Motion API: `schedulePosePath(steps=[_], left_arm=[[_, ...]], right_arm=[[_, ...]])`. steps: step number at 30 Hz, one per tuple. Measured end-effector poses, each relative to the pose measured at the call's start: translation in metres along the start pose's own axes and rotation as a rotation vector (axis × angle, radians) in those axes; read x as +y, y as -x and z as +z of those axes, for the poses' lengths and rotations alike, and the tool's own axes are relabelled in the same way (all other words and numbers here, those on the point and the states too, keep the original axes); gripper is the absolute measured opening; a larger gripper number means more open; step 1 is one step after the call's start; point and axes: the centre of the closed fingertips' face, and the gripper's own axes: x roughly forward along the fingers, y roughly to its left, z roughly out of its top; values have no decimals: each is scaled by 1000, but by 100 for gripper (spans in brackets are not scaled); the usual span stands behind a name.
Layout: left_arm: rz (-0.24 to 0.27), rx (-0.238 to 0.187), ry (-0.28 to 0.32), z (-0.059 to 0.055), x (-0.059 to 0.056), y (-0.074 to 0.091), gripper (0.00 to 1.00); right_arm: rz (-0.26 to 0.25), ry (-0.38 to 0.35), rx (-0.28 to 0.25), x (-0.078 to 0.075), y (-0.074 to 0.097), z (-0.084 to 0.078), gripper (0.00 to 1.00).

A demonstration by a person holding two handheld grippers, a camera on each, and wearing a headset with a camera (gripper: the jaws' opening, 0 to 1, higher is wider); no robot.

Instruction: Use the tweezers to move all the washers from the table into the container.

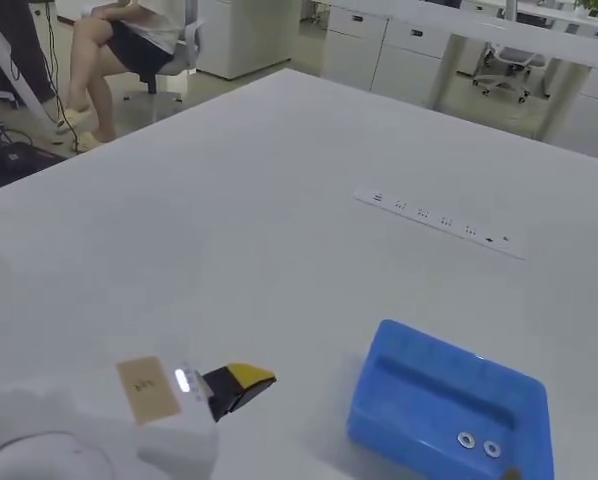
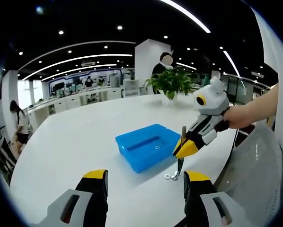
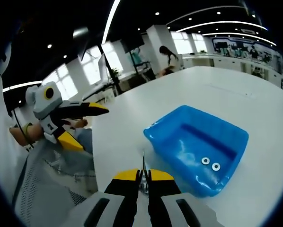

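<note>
right gripper (image 3: 142,174): jaws clamped tight on the tweezers (image 3: 143,163), with the thin shaft pinched between the yellow tips.

In the left gripper view the right gripper (image 2: 184,150) is tilted down. The tweezers (image 2: 180,164) point at the loose washers (image 2: 171,177) on the table (image 2: 75,142), close to its near edge and just beside a corner of the container (image 2: 146,145). The tweezer tips are right at the loose washers. Can't tell if they pinch one or only touch.

left gripper (image 2: 146,176): jaws spread wide, nothing between them, touching nothing. The right gripper view shows the left gripper (image 3: 92,127) in the air with its jaws splayed. In the head view the left gripper (image 1: 241,385) is over the table's near edge, left of the container (image 1: 449,400) and well apart from it.

container: blue, by the table's near edge. Two washers (image 1: 466,440) lie flat inside, side by side and close together, toward its near wall.
</note>
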Motion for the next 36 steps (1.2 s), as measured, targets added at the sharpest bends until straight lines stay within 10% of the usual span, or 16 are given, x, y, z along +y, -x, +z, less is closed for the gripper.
schedulePosePath(steps=[14, 36], left_arm=[[-2, 12, -14, -2, -1, -1, 64], [-10, 14, -16, -2, -2, -1, 64]], right_arm=[[43, 357, 70, 29, -6, -5, 3], [16, 244, -2, 21, -1, 15, 2]])
